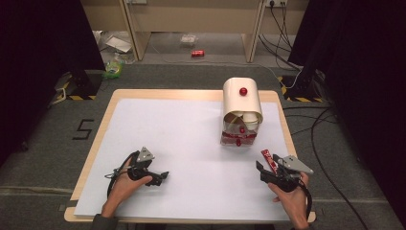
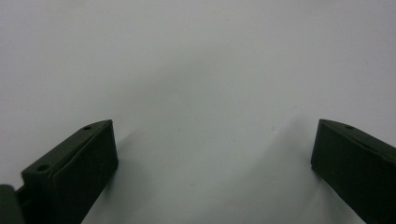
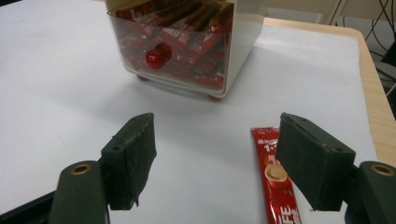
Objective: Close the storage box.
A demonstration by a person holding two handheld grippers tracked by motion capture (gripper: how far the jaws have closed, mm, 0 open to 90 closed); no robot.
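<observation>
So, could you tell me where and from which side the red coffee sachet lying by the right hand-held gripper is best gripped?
Grip the red sachet across its narrow width, near the middle, coming from above. It lies flat on the white sheet, long and thin, so only its two long edges offer the open right hand-held gripper a hold.

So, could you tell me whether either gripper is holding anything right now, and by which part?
Nothing is held. The left gripper is open over bare white paper, and the right gripper is open too; the red sachet lies flat on the table beside its right jaw.
</observation>
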